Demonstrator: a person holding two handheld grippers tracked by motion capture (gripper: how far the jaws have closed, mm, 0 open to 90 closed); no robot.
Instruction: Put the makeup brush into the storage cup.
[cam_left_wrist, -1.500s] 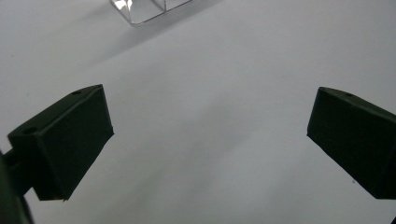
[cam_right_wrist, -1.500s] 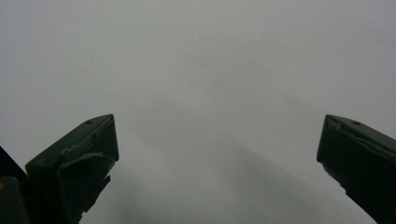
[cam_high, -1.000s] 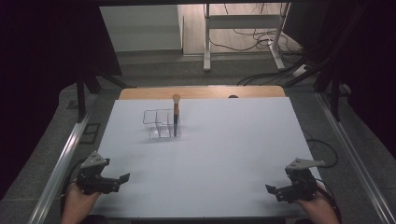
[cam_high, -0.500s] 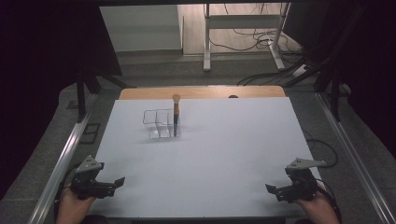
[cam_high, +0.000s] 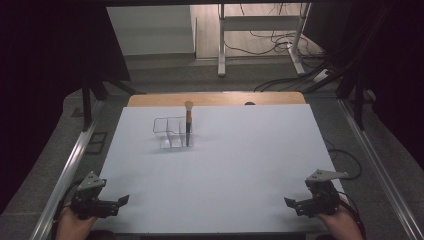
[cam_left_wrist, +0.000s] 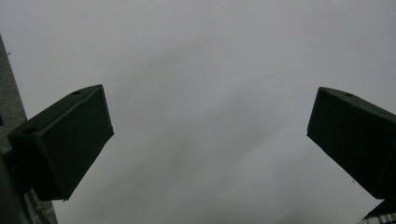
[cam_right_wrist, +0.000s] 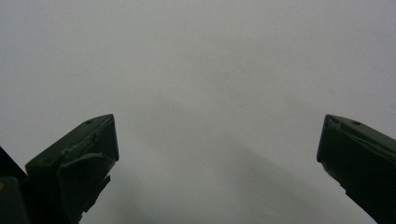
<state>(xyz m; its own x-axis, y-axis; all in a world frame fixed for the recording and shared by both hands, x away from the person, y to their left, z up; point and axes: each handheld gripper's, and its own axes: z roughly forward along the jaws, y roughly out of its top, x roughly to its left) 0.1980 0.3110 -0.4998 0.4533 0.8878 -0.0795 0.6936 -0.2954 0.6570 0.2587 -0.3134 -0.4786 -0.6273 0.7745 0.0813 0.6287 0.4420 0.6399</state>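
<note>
Since the earlier frames, the left gripper (cam_high: 120, 202) has been drawn back toward the near left corner of the white sheet (cam_high: 225, 175), while the right gripper (cam_high: 292, 204) has kept its place at the near right corner; the brush (cam_high: 188, 122) and the organiser (cam_high: 172, 132) are unchanged.

The brush is seen standing upright in the rightmost compartment of the clear organiser, bristles up, dark handle down. The organiser is placed on the far half of the sheet, left of its middle, well apart from both grippers. Beyond the organiser, a strip of the wooden table (cam_high: 220, 98) is left uncovered by the sheet.

Both grippers are held low at the near edge, far from the organiser and on opposite sides of it, each pointed inward across the sheet. The left gripper's jaws are spread wide with nothing between them, as seen in the left gripper view (cam_left_wrist: 210, 144). The right gripper's jaws are likewise released and empty in the right gripper view (cam_right_wrist: 217, 163), with bare sheet seen beyond them.
</note>
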